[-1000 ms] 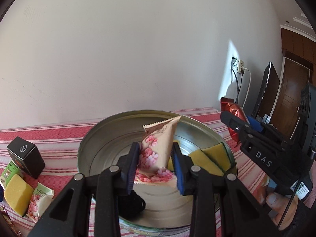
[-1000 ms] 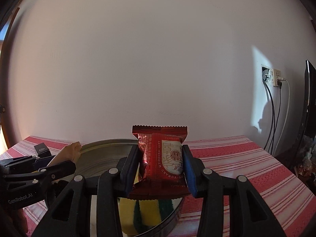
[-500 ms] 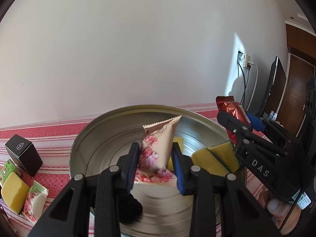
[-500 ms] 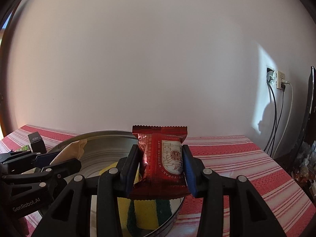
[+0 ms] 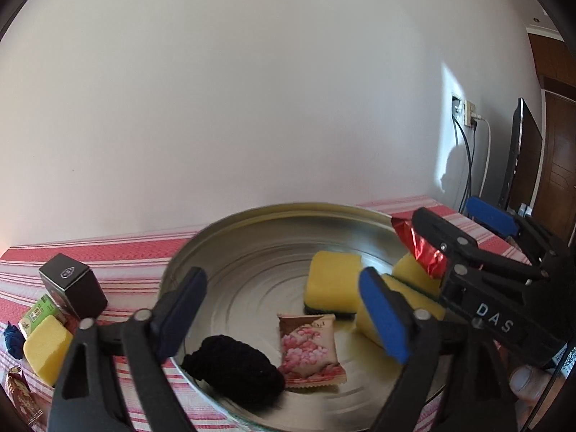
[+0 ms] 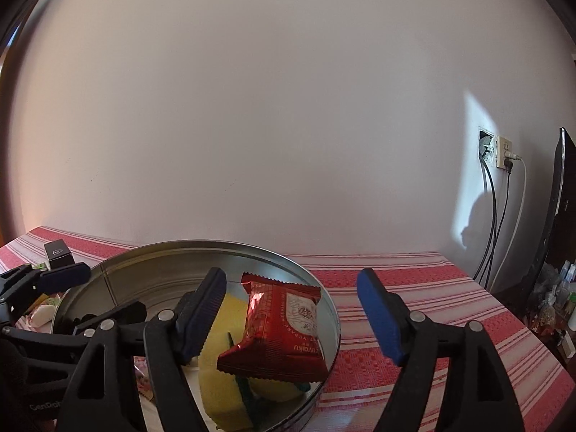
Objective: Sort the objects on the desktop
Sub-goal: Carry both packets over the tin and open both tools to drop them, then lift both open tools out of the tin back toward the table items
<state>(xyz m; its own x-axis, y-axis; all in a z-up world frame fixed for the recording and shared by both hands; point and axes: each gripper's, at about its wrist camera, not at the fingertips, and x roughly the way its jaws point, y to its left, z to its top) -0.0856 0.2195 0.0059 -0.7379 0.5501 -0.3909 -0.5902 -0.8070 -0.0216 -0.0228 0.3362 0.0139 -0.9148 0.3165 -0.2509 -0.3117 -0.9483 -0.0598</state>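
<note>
Left gripper jaws, just opened wide, hold nothing; pink floral packet lies in metal tin, lower centre. Right gripper jaws, just opened, flank the tilted red packet without touching it.

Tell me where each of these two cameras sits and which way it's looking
Left wrist: sits on the left gripper, faces the wall over the metal tray; its own open fingers show, jaws just opened, pink packet dropped in the tray; the right gripper and a thumb show at right.
Right wrist: sits on the right gripper, faces the same wall; jaws just opened, red packet loose between them.
Shared: tray, yellow sponges, black box.
</note>
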